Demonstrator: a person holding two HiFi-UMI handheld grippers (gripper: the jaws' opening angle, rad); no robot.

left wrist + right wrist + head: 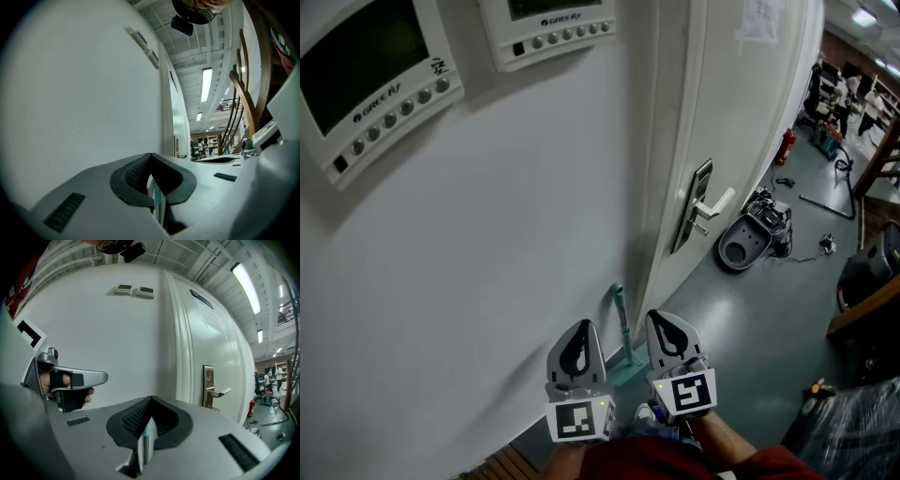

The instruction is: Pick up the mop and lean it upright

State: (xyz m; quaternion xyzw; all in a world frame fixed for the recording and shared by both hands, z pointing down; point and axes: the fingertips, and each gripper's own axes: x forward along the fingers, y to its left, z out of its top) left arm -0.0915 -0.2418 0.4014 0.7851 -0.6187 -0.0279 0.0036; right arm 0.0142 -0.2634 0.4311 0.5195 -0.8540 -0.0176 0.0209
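Left gripper [579, 339]: jaws together, nothing clamped; low beside wall [487, 281].
Mop [622, 324]: just ahead, between both grippers. Teal handle near-upright, leaning on wall by door frame; head on floor.
Right gripper [669, 334]: jaws together, empty.
Neither gripper clearly nearer. Mop judged already leaned.

Mop [622, 323] against wall [516, 234], left of door [741, 141], between left hand-held gripper [579, 330] and right hand-held gripper [662, 321]

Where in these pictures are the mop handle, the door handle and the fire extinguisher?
mop handle [623, 328], head view, teal shaft
door handle [717, 203], head view, lever
fire extinguisher [787, 147], head view, red body
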